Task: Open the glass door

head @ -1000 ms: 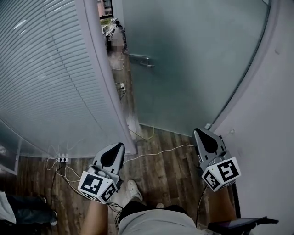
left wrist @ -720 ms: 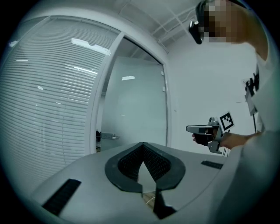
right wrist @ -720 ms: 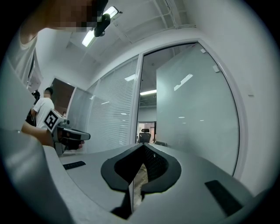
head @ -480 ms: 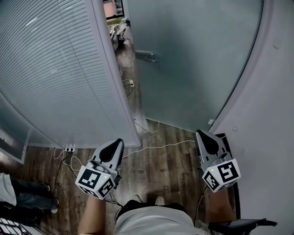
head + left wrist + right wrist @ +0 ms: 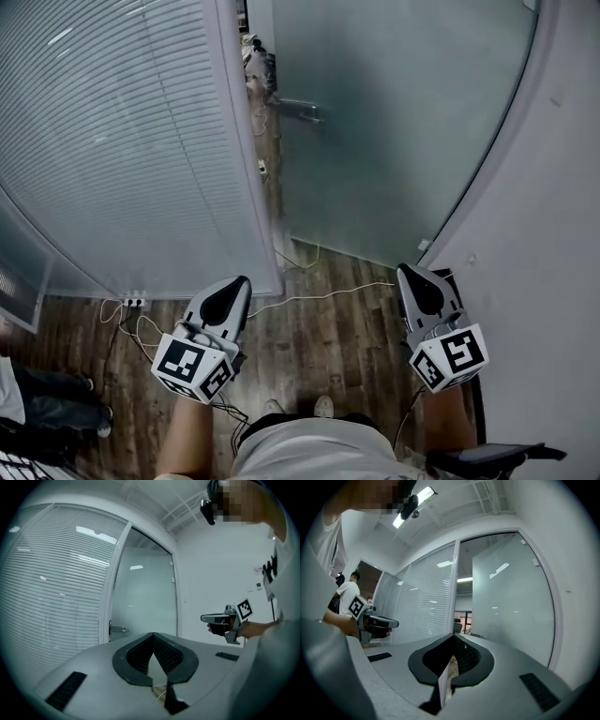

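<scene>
While the person stands on the wooden floor [image 5: 328,337] in front of the doorway, two grippers are held out level, one in each hand, and neither touches anything. The left gripper [image 5: 240,285] has its jaws pressed together with nothing between them. The right gripper [image 5: 407,275] is closed the same way and is also empty. Each carries one marker cube at its near end, so there are two cubes in all.

The one glass door [image 5: 394,122] is frosted and lies far ahead, filling the middle and right of the scene, well apart from both grippers. It stands ajar, with a narrow gap along its left edge. Its single metal handle [image 5: 298,110] sits near that edge. To the left of the gap is one glazed panel covered by horizontal blinds [image 5: 122,141], and a plain white wall [image 5: 553,234] runs down the right side.

One white cable [image 5: 323,295] trails across the floor between the grippers. One power strip [image 5: 134,302] lies at the foot of the blinds. Two shoe tips [image 5: 322,405] show near the bottom.
</scene>
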A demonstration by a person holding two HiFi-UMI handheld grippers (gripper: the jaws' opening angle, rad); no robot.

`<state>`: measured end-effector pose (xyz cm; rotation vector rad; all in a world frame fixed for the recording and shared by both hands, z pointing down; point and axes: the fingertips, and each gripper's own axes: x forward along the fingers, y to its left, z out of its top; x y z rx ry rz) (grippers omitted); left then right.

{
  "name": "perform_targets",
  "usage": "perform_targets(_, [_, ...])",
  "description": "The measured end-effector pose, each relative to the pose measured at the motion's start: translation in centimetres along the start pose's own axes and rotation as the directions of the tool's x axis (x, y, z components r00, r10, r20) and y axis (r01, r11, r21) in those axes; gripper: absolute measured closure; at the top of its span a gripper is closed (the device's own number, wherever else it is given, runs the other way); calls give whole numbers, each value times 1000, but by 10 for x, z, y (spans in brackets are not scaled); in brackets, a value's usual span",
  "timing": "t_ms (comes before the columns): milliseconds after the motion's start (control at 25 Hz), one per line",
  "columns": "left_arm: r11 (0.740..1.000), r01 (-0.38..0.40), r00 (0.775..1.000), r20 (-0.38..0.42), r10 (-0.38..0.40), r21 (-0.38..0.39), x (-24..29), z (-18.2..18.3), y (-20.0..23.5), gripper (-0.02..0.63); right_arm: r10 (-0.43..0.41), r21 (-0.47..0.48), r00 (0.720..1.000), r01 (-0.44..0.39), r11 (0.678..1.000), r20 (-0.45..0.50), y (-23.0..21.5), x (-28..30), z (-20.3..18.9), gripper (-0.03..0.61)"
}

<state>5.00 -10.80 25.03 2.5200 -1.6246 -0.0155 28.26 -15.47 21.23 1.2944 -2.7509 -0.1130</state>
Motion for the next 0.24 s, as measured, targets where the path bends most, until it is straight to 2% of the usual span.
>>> perform_targets(240, [1000, 23, 999, 22, -23, 0, -14, 8, 9, 614, -11, -14, 1000, 11, 1000, -23, 23, 1, 3, 577])
